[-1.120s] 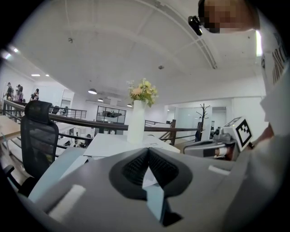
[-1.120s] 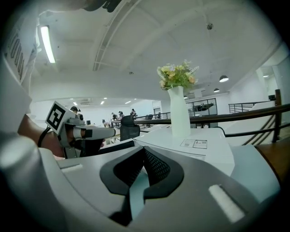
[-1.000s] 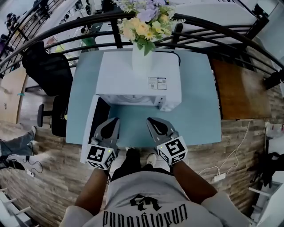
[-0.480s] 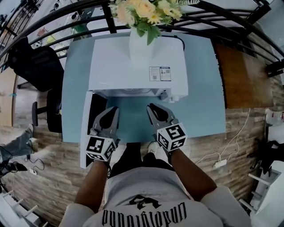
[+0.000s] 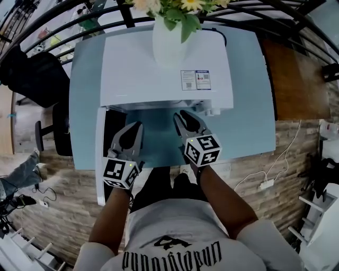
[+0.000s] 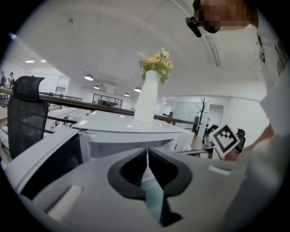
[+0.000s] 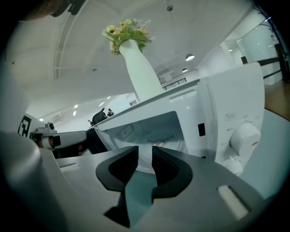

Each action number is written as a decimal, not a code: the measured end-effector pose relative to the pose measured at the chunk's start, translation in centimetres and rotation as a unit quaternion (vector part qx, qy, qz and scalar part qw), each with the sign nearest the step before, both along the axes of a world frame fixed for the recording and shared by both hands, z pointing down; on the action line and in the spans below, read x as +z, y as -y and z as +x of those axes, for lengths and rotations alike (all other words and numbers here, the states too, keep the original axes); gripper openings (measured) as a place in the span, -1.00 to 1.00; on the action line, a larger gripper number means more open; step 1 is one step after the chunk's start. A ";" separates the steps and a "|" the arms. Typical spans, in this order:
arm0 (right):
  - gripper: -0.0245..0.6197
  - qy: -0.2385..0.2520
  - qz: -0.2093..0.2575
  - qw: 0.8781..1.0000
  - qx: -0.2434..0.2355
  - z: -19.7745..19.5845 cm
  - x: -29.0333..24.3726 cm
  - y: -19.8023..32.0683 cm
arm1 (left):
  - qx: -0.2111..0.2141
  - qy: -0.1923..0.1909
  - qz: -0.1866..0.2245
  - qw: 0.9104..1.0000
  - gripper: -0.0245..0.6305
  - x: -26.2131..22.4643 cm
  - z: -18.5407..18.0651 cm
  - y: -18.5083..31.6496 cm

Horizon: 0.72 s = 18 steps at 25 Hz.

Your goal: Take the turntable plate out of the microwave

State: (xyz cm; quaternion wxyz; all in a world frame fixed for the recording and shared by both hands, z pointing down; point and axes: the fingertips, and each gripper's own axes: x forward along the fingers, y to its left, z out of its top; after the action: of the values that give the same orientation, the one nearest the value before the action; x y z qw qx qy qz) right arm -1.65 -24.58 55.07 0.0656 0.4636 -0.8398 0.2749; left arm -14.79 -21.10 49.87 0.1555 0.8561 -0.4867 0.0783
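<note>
- Standing on a pale blue-green worktop (image 5: pixel 249 127), the white microwave (image 5: pixel 164 63) has its door (image 5: pixel 99 153) swung open at its left side.
- Turntable plate (image 7: pixel 144 161): inside the microwave cavity, seen only indistinctly as a pale surface on the cavity floor in the right gripper view.
- Left gripper (image 5: pixel 137 126): just in front of the microwave opening, beside the door. Its jaws are pressed together with nothing between them.
- Right gripper (image 5: pixel 180 114): at the front edge of the microwave, pointing into the cavity. Its jaws are opening, a narrow gap shows, and nothing is gripped.
- A white vase (image 5: pixel 169 45) of flowers (image 5: pixel 183 10) stands on top of the microwave.
- Behind the microwave runs a black railing (image 5: pixel 296 13); a black office chair (image 5: pixel 32 74) stands to its left and a brown table (image 5: pixel 302 79) to its right.
- Brick-pattern floor (image 5: pixel 296 159) lies in front of the microwave, with a white power strip (image 5: pixel 265 184) on it.
</note>
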 end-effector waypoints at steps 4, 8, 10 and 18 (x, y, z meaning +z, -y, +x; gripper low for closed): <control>-0.63 0.021 -0.021 0.999 0.033 0.1 2.0 1.3 | 0.001 -0.003 -0.006 1.000 -0.77 1.0 -0.1 0.8; -0.59 0.040 -0.041 0.996 0.063 0.2 3.7 2.3 | 0.004 -0.004 -0.012 1.000 -0.77 2.0 -0.1 1.2; -0.56 0.050 -0.053 0.994 0.078 0.3 4.5 2.8 | 0.006 -0.005 -0.016 1.000 -0.77 2.4 0.0 1.4; -0.43 0.084 -0.093 0.984 0.125 -0.4 7.7 4.6 | 0.012 -0.004 -0.027 1.000 -0.77 4.2 -0.1 2.3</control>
State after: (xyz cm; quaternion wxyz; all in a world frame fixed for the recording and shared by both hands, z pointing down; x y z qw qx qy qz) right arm -2.08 -29.14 62.75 0.0026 0.5322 -0.7482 0.3961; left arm -14.90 -23.42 54.04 0.1795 0.8575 -0.4738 0.0893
